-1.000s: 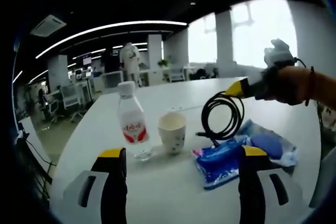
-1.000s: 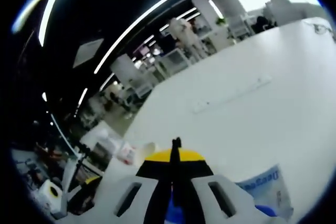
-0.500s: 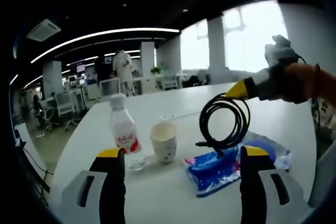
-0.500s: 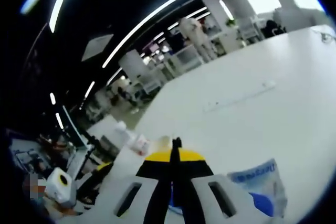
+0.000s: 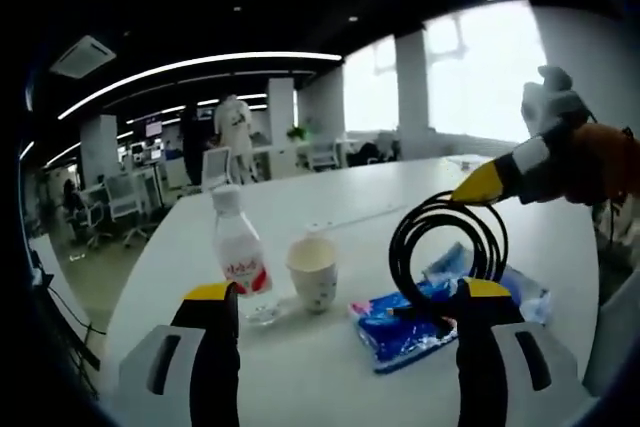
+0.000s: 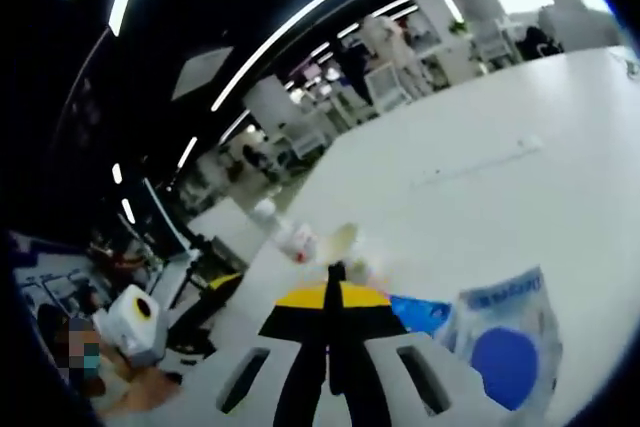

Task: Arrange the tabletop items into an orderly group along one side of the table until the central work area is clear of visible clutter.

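Hanging from the closed right gripper (image 5: pixel 478 185), a coiled black cable (image 5: pixel 446 252) dangles above the blue packets (image 5: pixel 405 315) on the white desk (image 5: pixel 330 367). Left of them stand a paper cup (image 5: pixel 312 270) and a water bottle (image 5: pixel 238 253). The left gripper (image 5: pixel 338 299) gapes wide, holding nothing.

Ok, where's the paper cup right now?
In the left gripper view the paper cup stands upright on the white table near the middle, between the water bottle on its left and the blue packet on its right.
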{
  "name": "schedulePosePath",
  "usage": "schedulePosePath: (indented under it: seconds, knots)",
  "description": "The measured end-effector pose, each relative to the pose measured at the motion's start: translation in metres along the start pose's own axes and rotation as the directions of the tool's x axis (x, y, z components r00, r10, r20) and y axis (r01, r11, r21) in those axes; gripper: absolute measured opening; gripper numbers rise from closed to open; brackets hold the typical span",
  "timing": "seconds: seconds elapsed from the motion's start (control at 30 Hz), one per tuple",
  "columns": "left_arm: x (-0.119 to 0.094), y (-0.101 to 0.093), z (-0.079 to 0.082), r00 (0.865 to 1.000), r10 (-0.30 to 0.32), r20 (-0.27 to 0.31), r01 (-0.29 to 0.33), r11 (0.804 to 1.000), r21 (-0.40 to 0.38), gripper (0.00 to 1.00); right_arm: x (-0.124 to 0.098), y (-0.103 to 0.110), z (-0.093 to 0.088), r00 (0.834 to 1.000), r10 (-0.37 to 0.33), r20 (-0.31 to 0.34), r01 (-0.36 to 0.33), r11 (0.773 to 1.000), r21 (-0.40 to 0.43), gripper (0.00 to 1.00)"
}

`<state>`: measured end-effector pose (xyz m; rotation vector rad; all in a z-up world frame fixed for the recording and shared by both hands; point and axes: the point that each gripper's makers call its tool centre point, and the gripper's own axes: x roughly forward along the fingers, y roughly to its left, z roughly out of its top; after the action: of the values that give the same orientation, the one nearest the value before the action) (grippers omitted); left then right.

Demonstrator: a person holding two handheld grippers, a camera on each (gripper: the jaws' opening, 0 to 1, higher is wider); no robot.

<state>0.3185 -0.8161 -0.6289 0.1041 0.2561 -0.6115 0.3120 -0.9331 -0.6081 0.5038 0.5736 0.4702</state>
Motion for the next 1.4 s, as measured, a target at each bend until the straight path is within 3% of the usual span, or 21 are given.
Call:
schedulePosePath:
  seconds: [0.73,1.13,1.4]
  knots:
    - [-0.020,-0.003,-0.002,1.000,0.000,-0.016,0.001,1.000,0.021,0.88,-0.011,0.017,-0.050,0.992,0.052,-0.113,-0.047,0.997,0.055,0.00]
    - [-0.025,-0.007,-0.005,1.000,-0.005,-0.026,0.006,1.000,0.026,0.88,-0.016,0.011,-0.081,0.982,0.062,-0.181,-0.041,0.992,0.115,0.00]
    - [-0.026,-0.011,-0.007,0.999,-0.013,-0.033,0.014,1.000,0.025,0.87,-0.020,-0.001,-0.096,0.976,0.032,-0.217,-0.011,0.995,0.099,0.00]
